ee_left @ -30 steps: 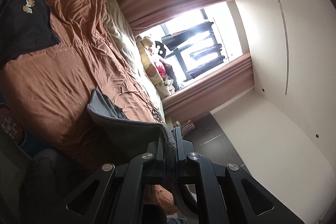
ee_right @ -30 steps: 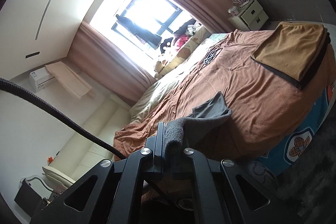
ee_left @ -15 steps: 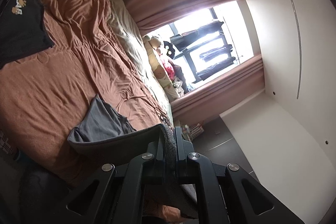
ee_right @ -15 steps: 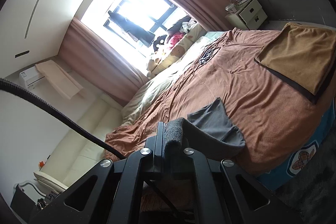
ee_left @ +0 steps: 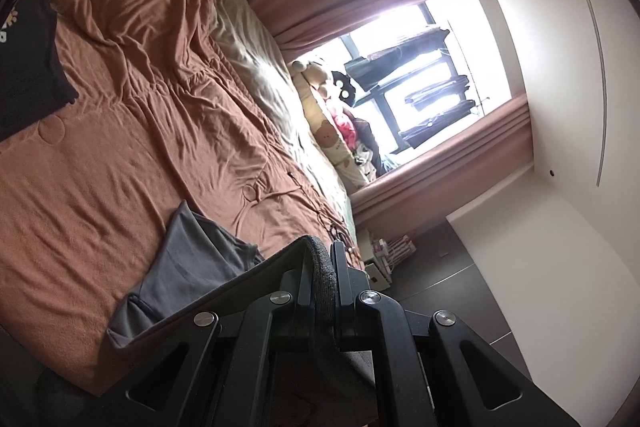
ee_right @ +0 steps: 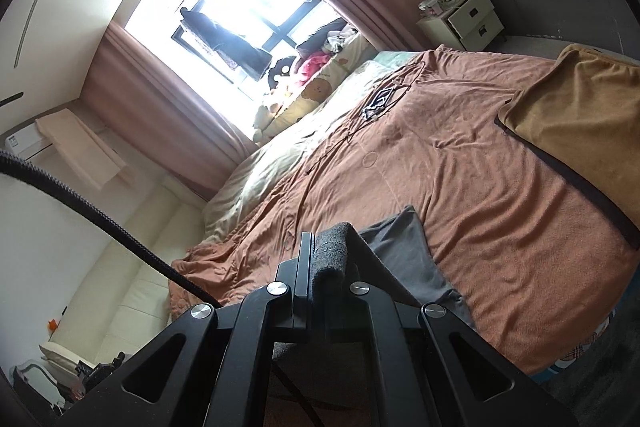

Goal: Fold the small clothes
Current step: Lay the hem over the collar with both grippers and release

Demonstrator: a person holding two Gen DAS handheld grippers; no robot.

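A small dark grey garment (ee_left: 192, 267) hangs stretched between my two grippers, its free end resting on the rust-brown bedspread (ee_left: 120, 147). My left gripper (ee_left: 322, 267) is shut on one thick hem of it. My right gripper (ee_right: 328, 255) is shut on the other hem, and the garment (ee_right: 404, 255) drapes to the right of it onto the bedspread (ee_right: 480, 187). Both grippers are held above the bed's near edge.
A folded mustard cloth on a black one (ee_right: 580, 119) lies at the right of the bed. A black printed garment (ee_left: 28, 67) lies at the left. Soft toys and pillows (ee_left: 332, 123) line the window side. A white nightstand (ee_right: 464, 19) stands beyond the bed.
Both grippers have moved forward over the bed with the grey garment. More of the garment now lies on the bedspread, further in from the edge.
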